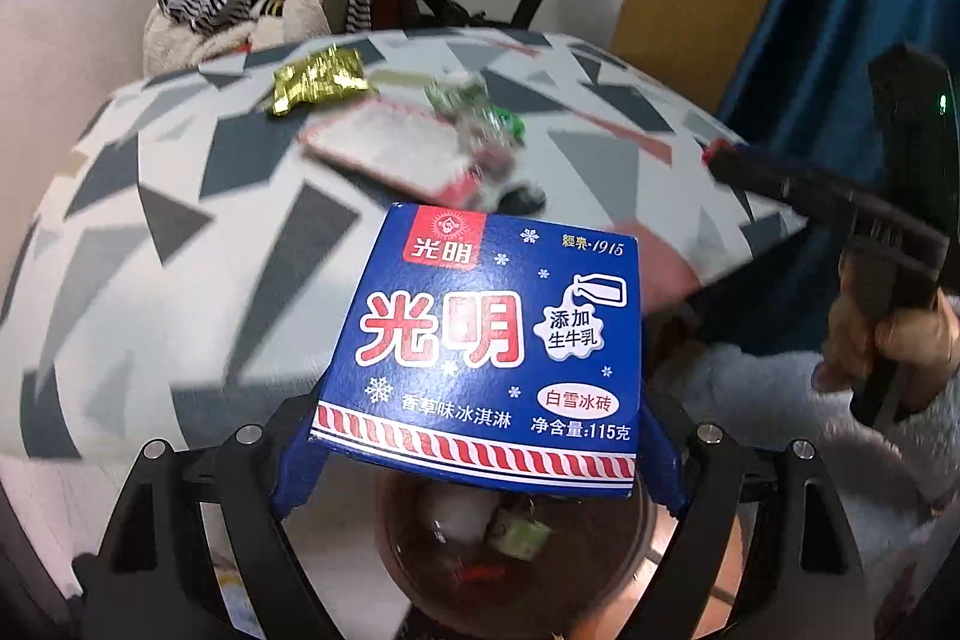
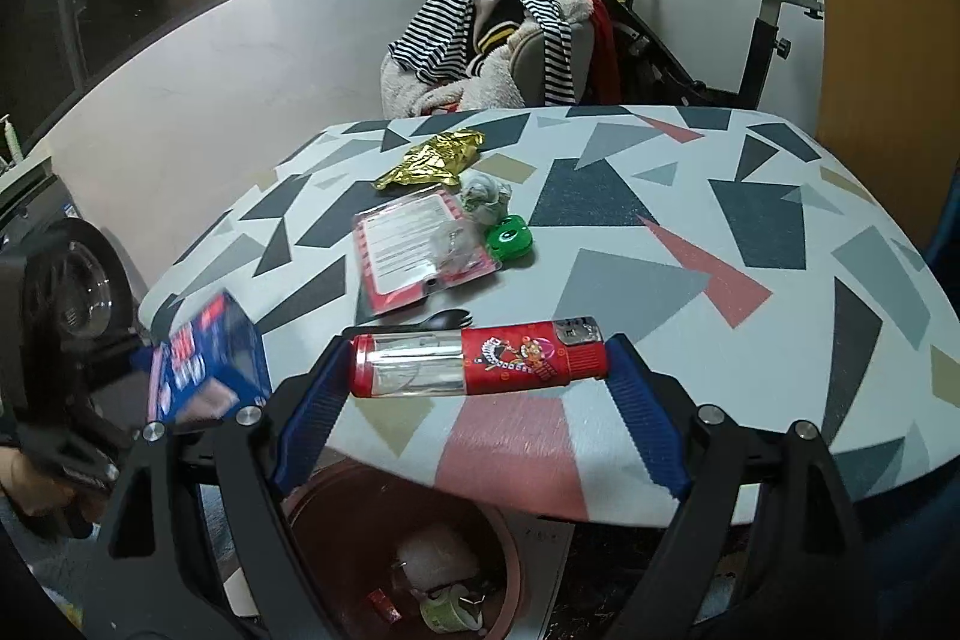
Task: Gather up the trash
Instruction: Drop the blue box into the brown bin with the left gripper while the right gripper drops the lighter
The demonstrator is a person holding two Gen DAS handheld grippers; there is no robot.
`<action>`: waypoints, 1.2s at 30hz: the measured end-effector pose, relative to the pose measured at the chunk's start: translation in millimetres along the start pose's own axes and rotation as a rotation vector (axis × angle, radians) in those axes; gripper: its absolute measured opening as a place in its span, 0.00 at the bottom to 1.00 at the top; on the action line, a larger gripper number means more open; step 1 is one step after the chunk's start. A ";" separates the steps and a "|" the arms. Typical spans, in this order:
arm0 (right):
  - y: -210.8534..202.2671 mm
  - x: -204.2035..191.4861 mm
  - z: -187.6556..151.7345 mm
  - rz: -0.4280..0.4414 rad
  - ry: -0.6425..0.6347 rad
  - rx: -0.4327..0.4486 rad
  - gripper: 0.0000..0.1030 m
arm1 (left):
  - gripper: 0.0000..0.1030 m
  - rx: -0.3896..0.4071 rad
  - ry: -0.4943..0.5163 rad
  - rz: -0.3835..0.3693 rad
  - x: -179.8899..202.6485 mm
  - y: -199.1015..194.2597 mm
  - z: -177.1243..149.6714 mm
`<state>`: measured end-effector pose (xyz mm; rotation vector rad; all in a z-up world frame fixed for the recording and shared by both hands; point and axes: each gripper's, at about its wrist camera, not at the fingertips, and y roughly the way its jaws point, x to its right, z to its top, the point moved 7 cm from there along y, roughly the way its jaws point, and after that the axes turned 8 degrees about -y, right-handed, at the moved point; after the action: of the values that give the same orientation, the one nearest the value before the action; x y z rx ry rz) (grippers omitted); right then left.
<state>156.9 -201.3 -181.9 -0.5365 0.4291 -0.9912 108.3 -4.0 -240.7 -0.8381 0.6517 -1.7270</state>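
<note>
Holding the blue cardboard ice-cream box point(image 1: 480, 346) clenched in your left gripper point(image 1: 480, 466) directly above the brown round bin point(image 1: 636, 568), your spread-open right gripper point(image 2: 474, 424) brackets the red-and-clear plastic tube point(image 2: 477, 357), lying crosswise at the table edge point(image 2: 780, 502).

Left gripper point(image 1: 480, 466) clamped, right gripper point(image 2: 477, 415) spread.

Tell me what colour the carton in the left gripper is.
Blue cardboard carton with red and white lettering, clearest in the left wrist view.
</note>
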 end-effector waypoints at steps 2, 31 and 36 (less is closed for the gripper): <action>-6.3 -2.7 -4.3 0.005 -0.006 0.003 0.81 | 0.80 -0.026 0.007 0.003 2.5 2.9 -13.6; 1.1 -18.0 -60.9 0.035 0.034 -0.103 0.81 | 0.92 0.141 -0.118 0.047 -4.1 -32.4 -17.7; 22.7 -54.8 -89.5 0.104 -0.032 -0.182 0.81 | 0.93 0.198 -0.139 0.117 -14.6 -58.2 -20.8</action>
<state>94.7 -164.1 -261.1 -0.6860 0.5168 -0.8474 61.2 27.5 -211.9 -0.7582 0.4199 -1.5831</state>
